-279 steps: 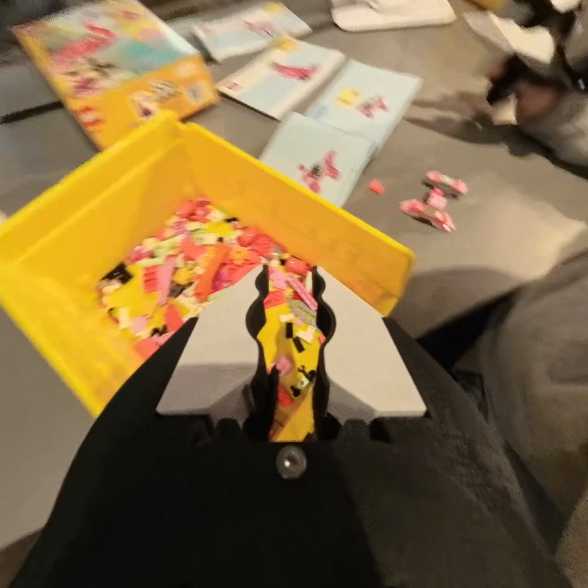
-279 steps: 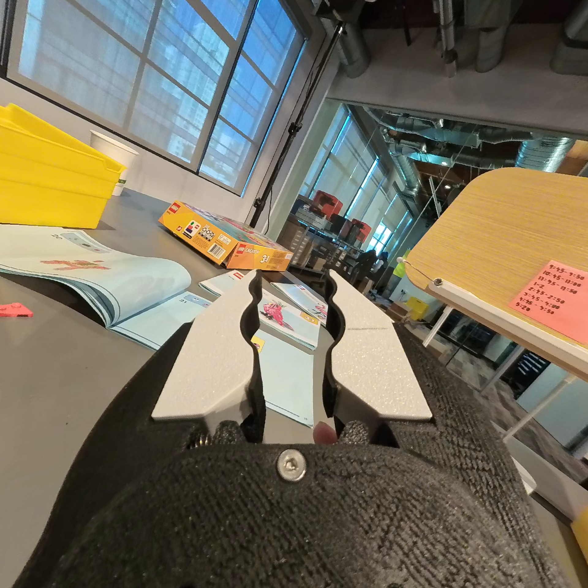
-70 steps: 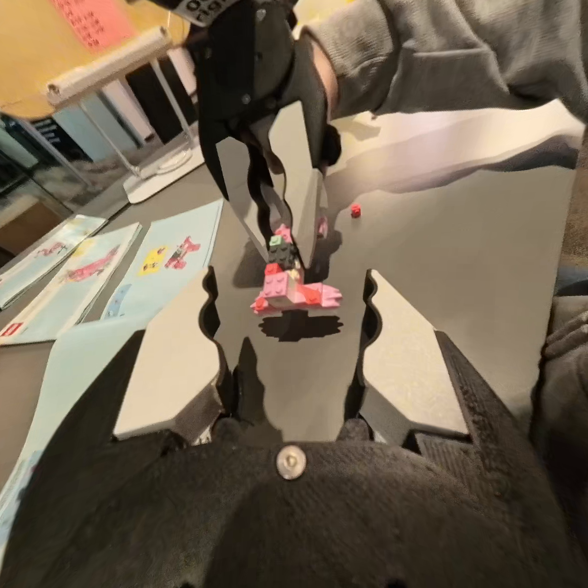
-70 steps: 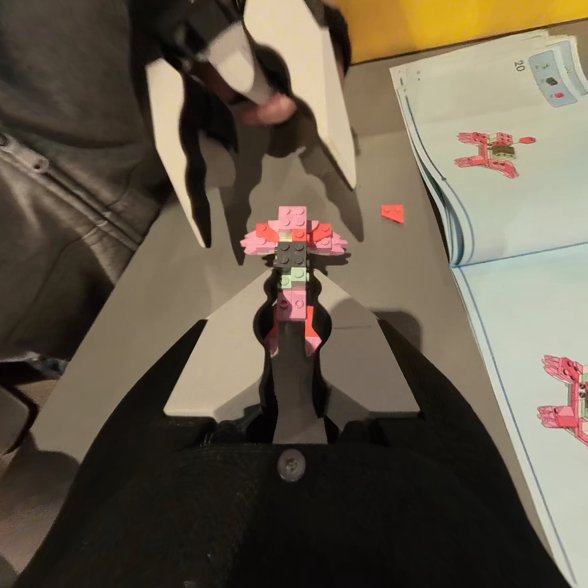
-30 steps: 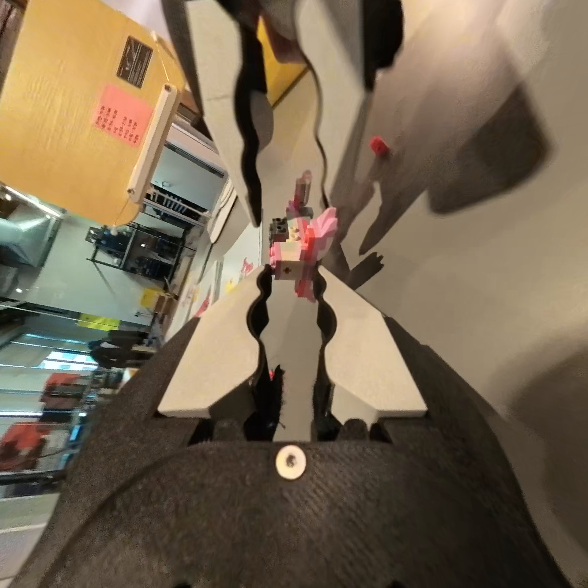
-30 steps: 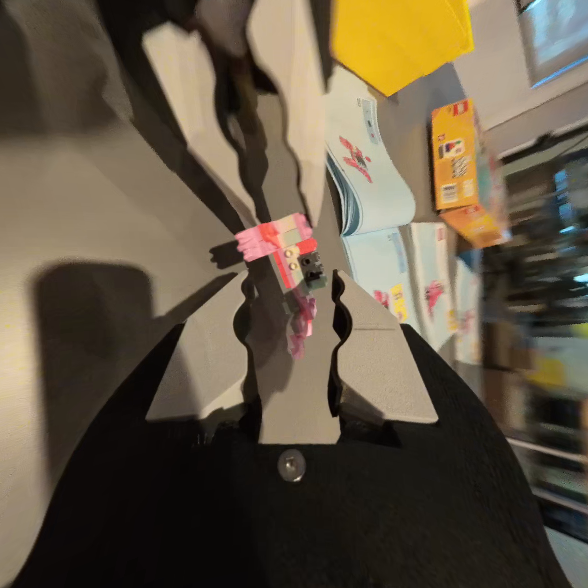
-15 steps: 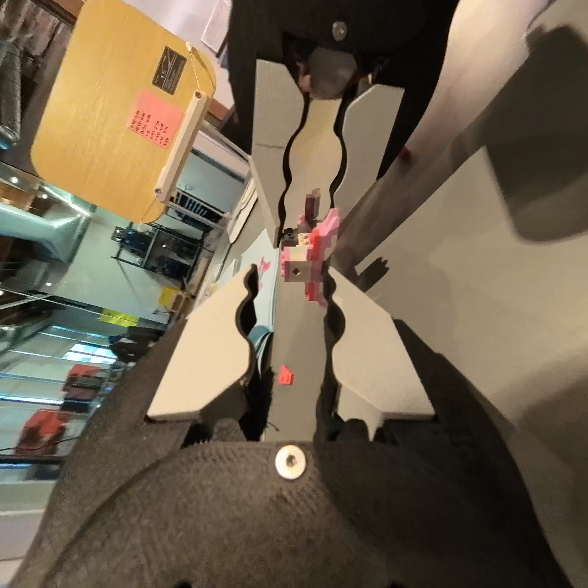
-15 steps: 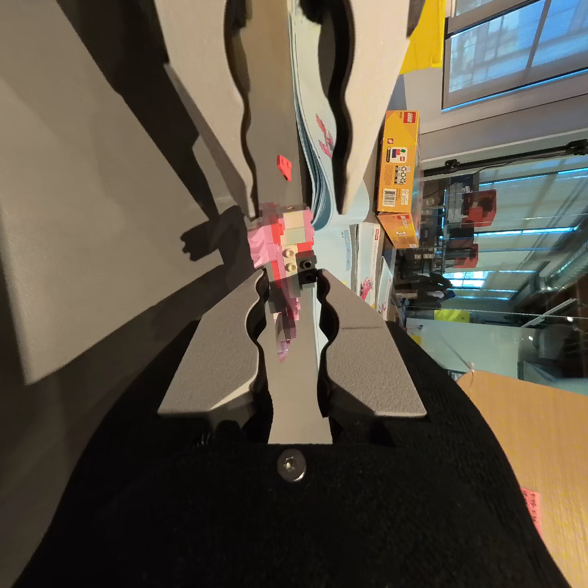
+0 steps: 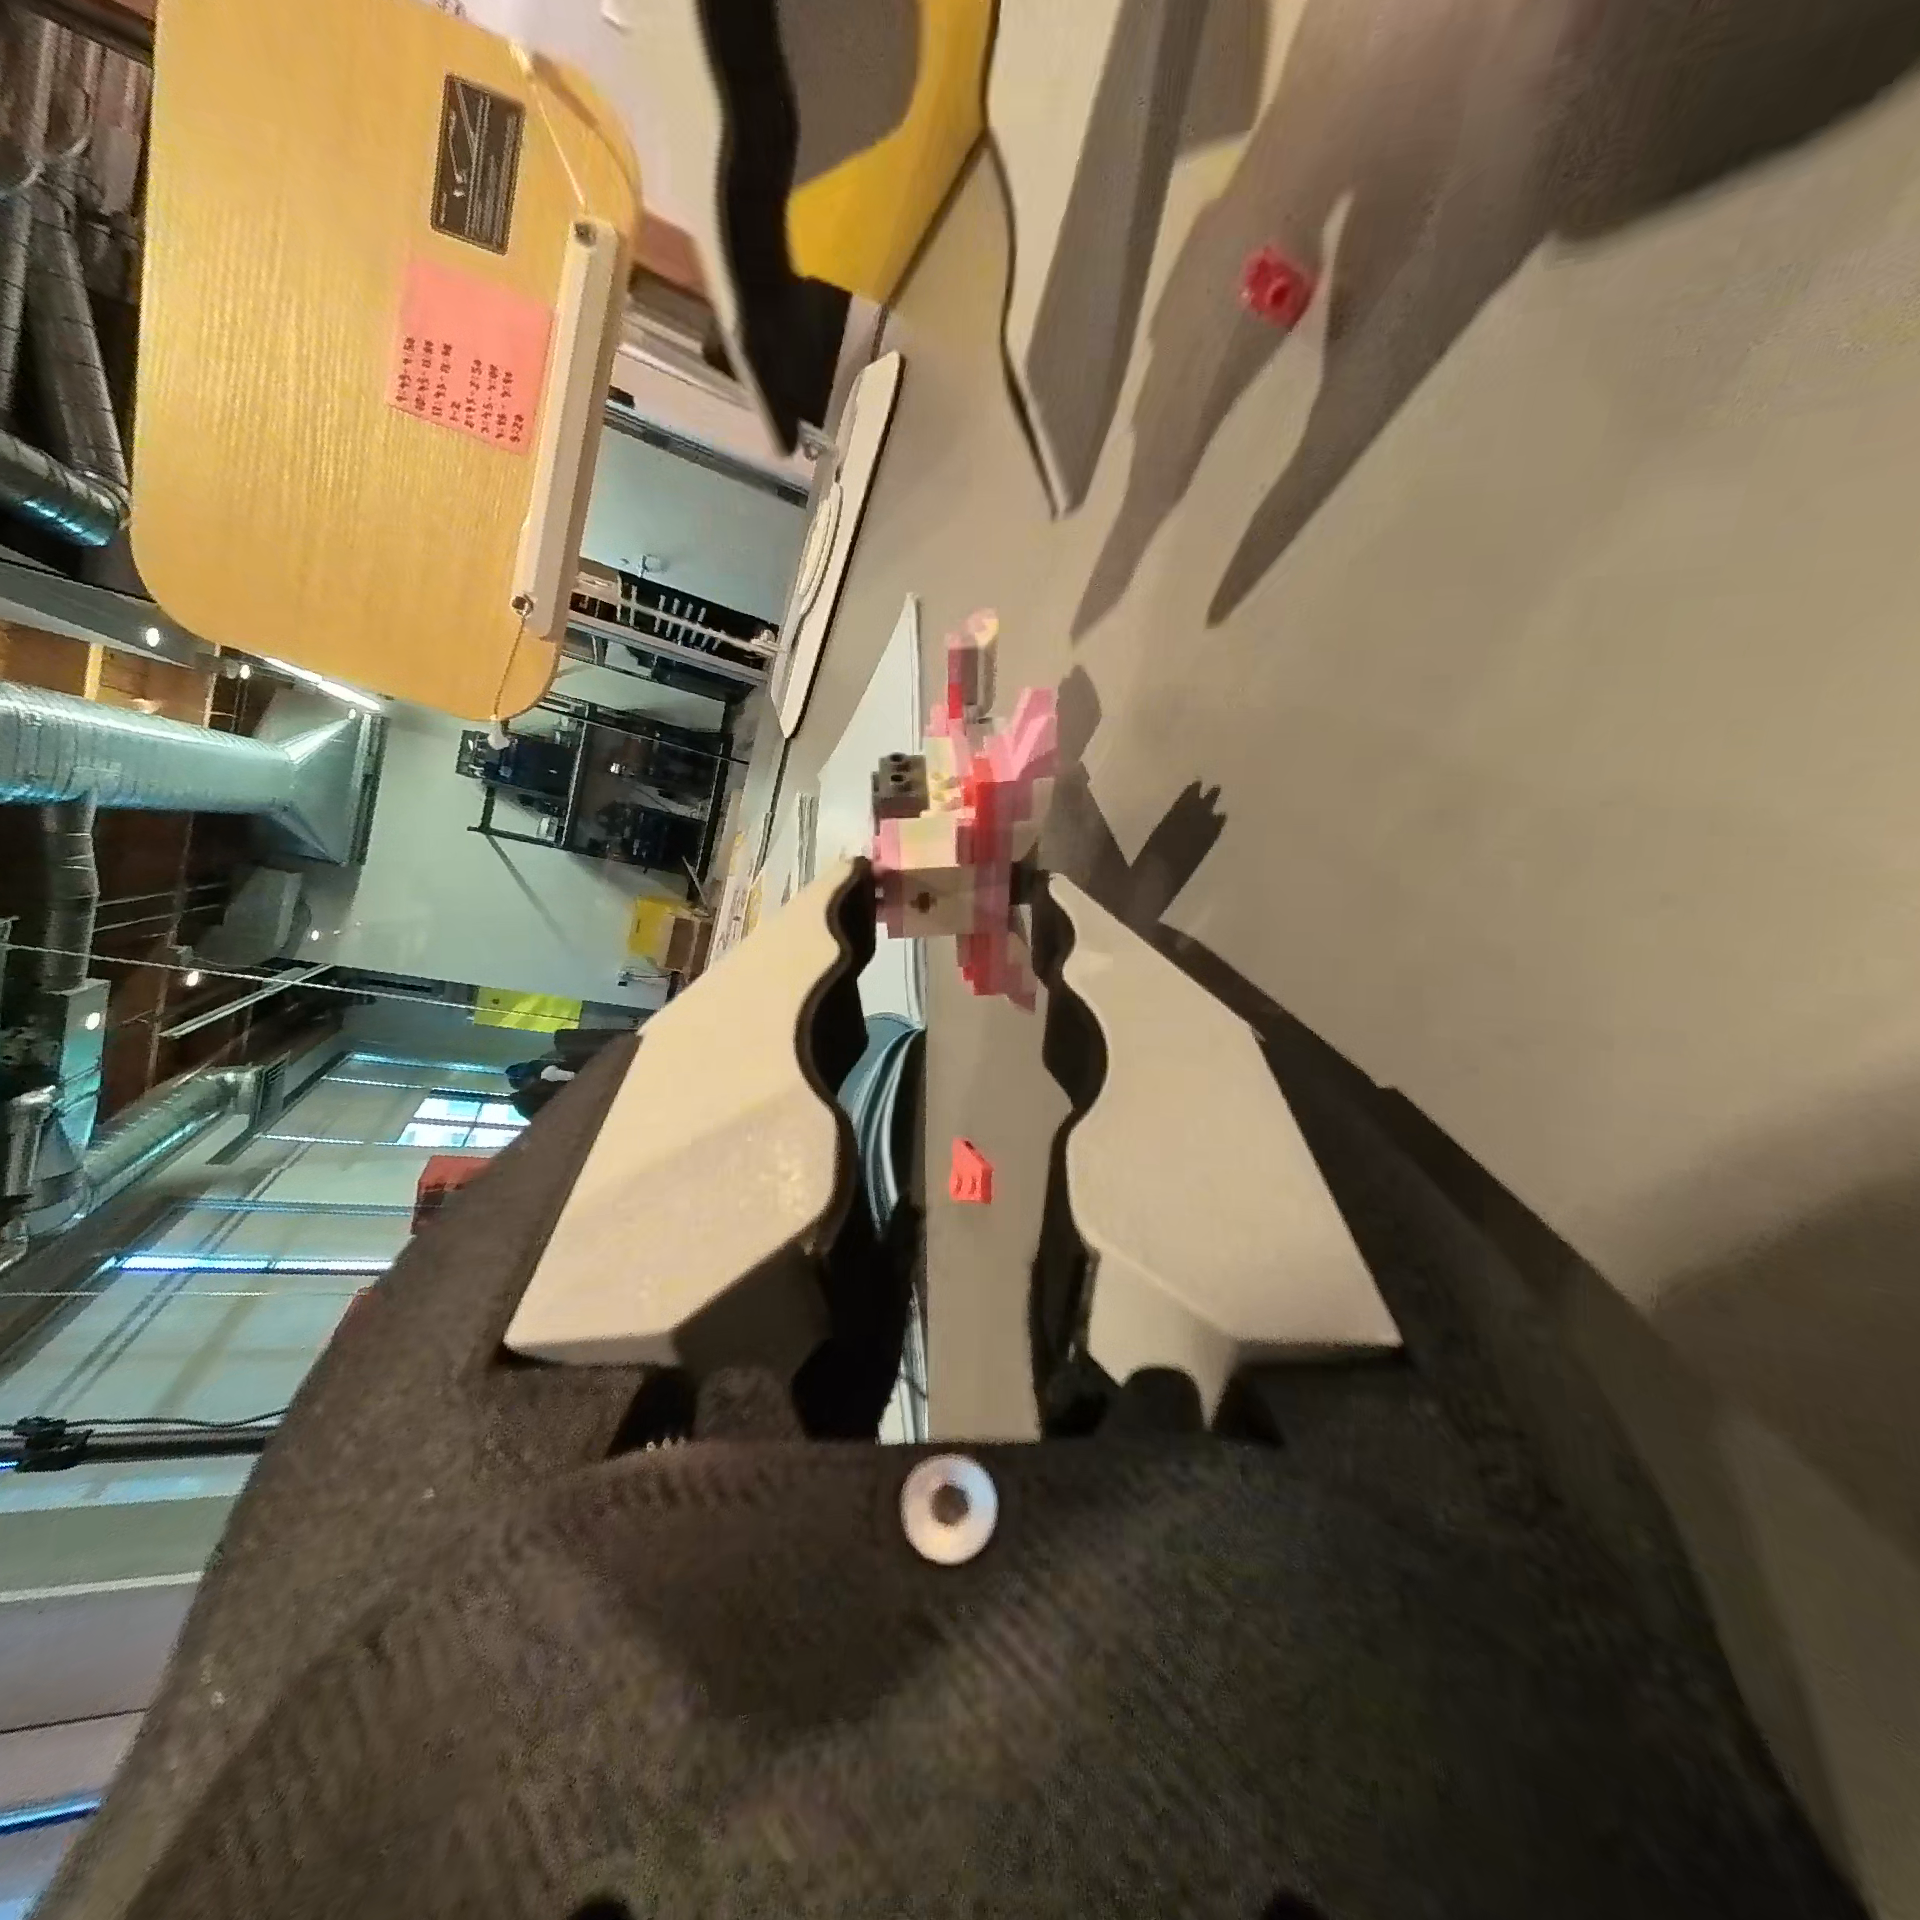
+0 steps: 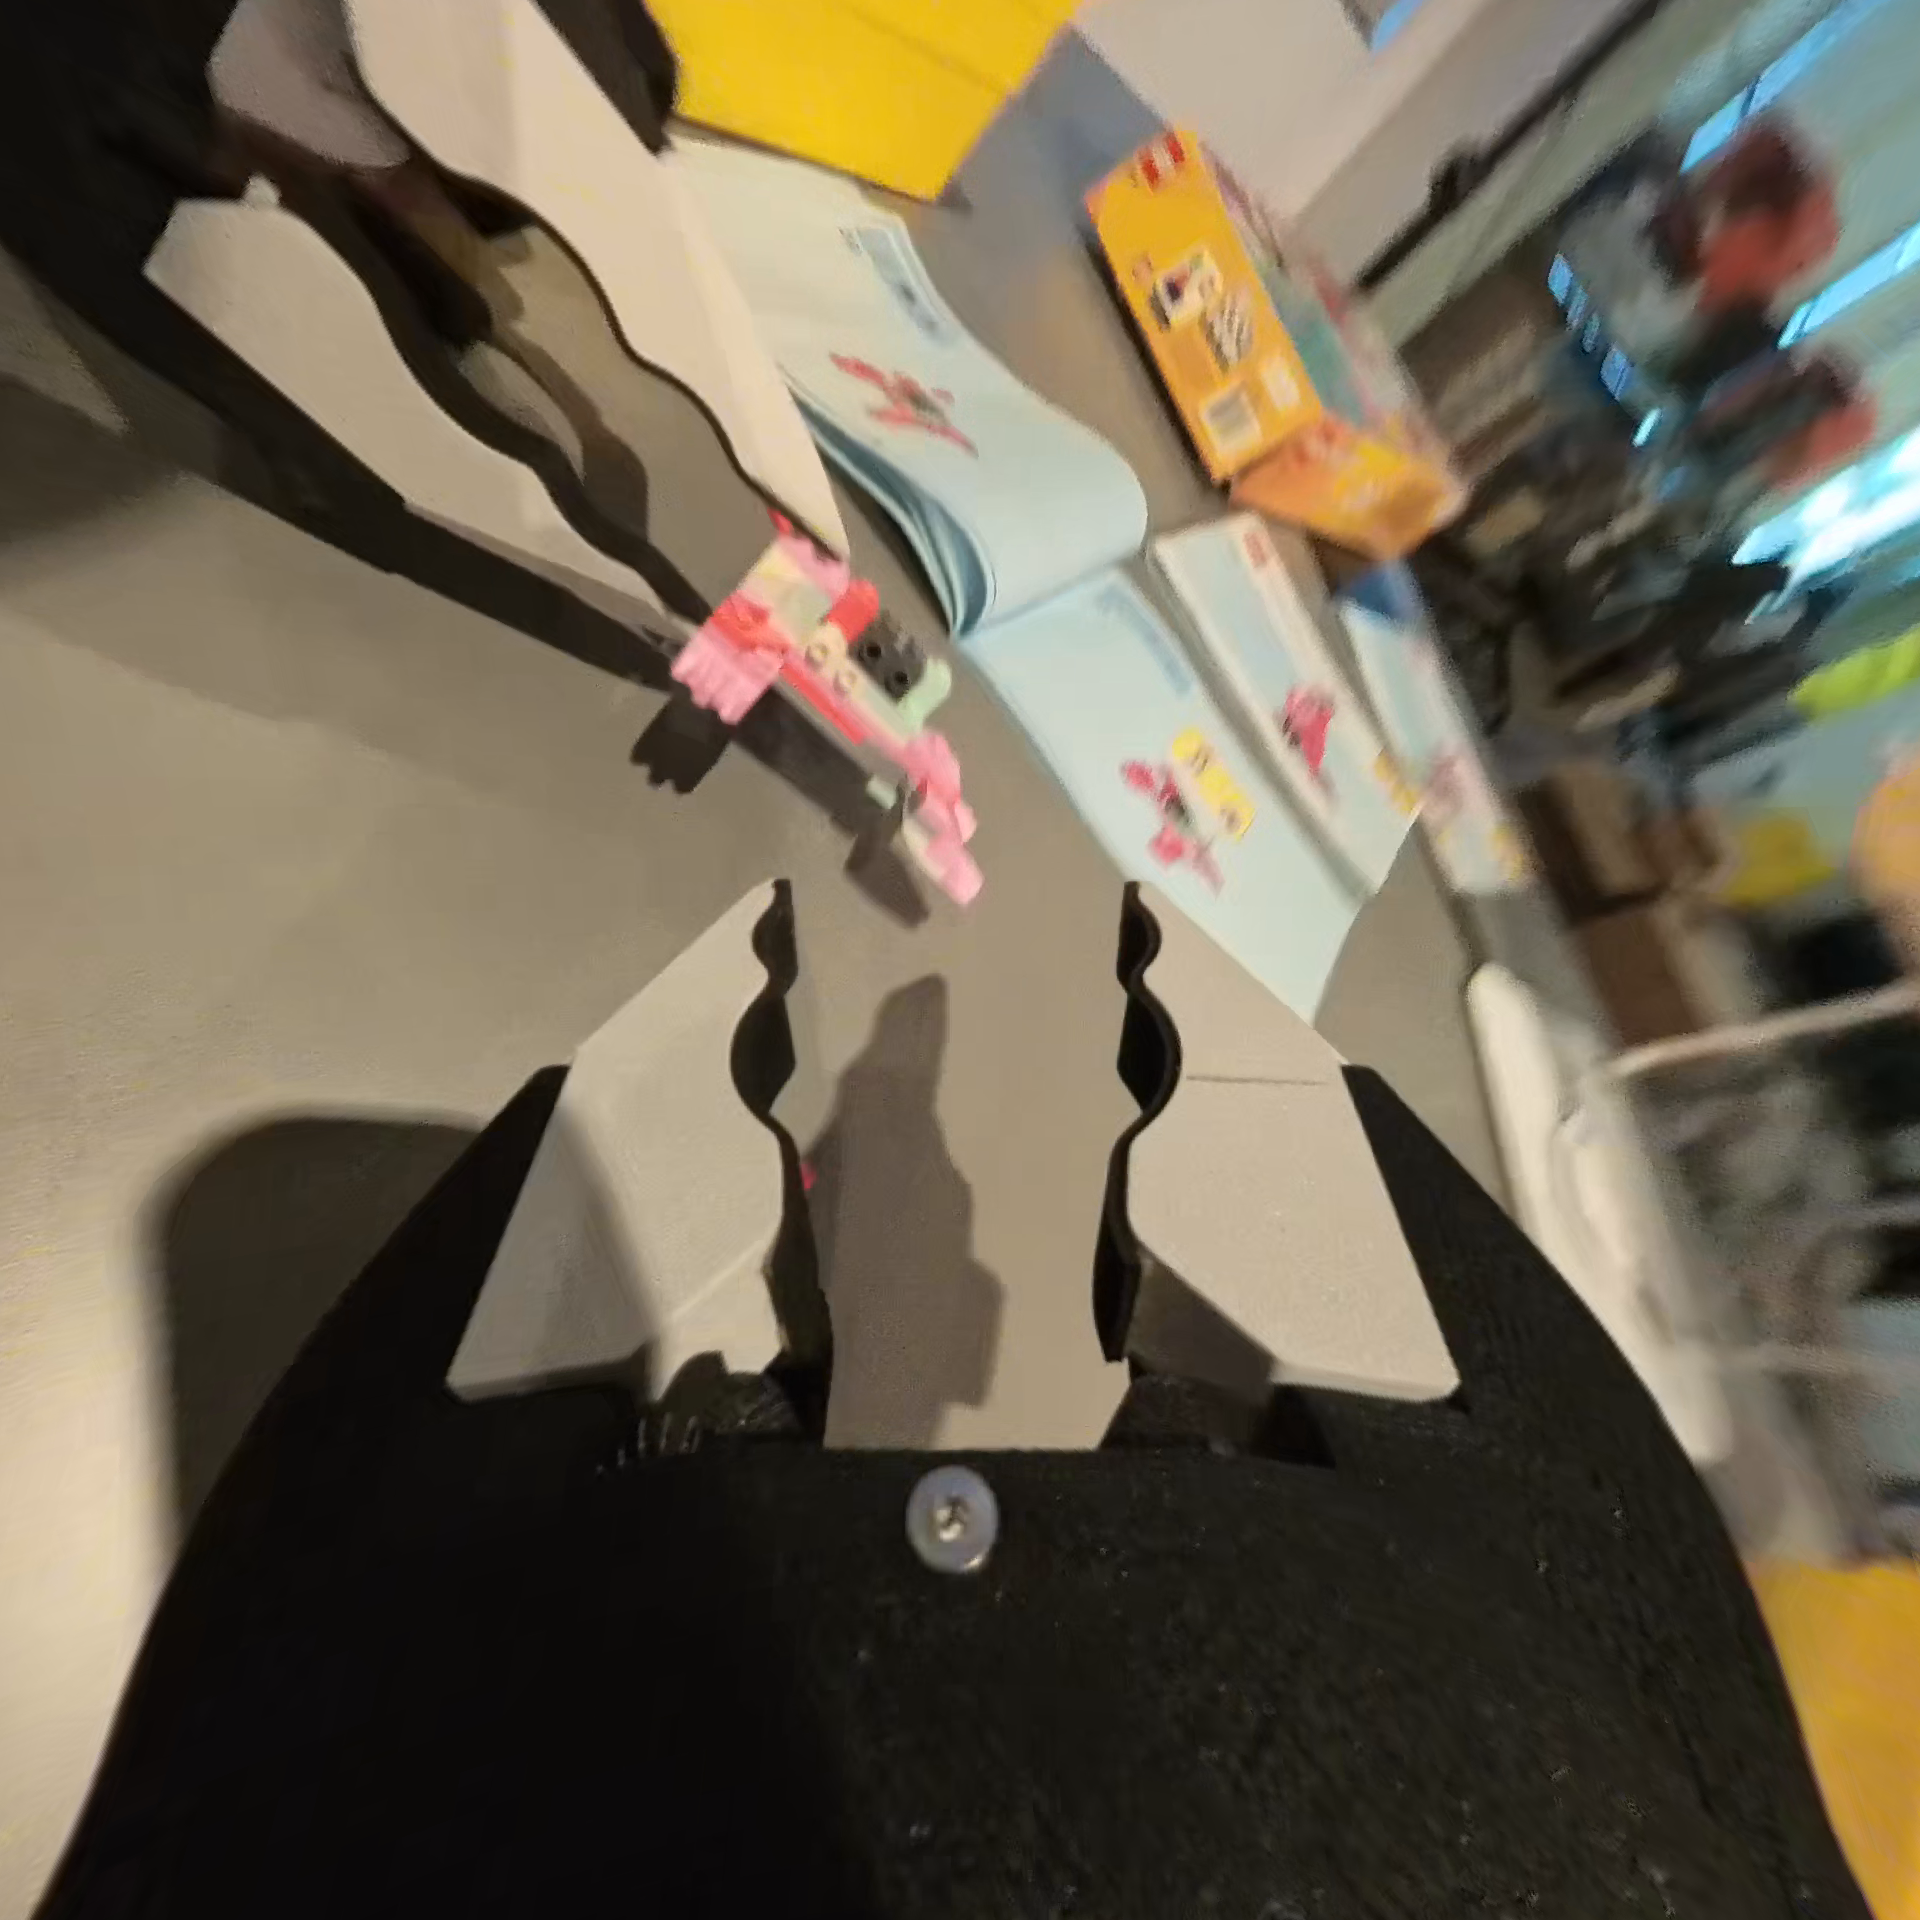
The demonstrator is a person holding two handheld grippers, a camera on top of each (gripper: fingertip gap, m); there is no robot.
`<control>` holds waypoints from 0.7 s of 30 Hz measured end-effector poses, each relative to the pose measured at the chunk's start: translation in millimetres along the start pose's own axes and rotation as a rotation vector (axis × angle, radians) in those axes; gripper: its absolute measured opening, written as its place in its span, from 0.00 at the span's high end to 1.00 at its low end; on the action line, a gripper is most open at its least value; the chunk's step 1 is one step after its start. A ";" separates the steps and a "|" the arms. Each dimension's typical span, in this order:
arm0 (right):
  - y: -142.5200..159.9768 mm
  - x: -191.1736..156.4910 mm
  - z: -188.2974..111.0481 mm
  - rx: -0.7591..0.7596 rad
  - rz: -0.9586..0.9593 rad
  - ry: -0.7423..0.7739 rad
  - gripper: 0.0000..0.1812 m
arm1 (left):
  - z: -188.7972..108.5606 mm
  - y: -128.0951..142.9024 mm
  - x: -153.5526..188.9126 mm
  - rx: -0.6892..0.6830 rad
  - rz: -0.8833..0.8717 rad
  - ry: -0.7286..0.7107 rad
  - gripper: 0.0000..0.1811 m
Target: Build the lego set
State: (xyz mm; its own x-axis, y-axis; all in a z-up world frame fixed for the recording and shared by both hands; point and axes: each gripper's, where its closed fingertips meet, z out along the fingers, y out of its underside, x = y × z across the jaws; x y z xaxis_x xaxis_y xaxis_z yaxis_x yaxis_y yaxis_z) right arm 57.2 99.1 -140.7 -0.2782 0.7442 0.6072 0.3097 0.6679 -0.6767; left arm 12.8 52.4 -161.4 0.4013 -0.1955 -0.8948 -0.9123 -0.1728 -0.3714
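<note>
Pink lego model (image 9: 961, 862) clamped by left jaws – right jaws gape, the right view alone showing booklets (image 10: 1174, 727).

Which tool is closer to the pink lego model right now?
Left. The left tool has the pink lego model clamped at its fingertips, held above the table. The right tool is open and short of it, with a visible gap.

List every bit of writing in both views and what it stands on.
I don't copy writing out; these things bear it:
Pink note on the wooden board: handwritten lines.
Black plate above it: print too small to read.
Orange box: logo and print, blurred.
Open booklet: small corner mark, blurred.
Closed booklets: blurred print.
Lego model: none.
</note>
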 end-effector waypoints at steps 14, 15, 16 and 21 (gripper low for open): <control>63.8 -27.0 -24.6 -0.237 0.438 -0.075 0.72 | -0.7 -2.7 4.3 0.010 0.014 0.011 0.84; 66.9 -25.3 -26.9 -0.250 0.434 -0.068 0.74 | -0.8 -2.8 4.4 0.011 0.015 0.011 0.84; 70.5 -23.2 -29.4 -0.265 0.434 -0.058 0.75 | -0.7 -2.8 4.6 0.011 0.015 0.013 0.84; 82.1 -17.7 -39.1 -0.323 0.486 -0.023 0.78 | -0.9 -3.0 4.8 0.011 0.018 0.014 0.84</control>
State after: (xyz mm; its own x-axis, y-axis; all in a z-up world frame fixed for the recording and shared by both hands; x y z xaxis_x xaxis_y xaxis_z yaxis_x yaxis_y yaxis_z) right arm 123.1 140.7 -190.7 -0.0534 0.9674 0.2475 0.6669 0.2190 -0.7122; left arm 17.5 51.0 -164.4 0.3857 -0.2118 -0.8980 -0.9202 -0.1584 -0.3579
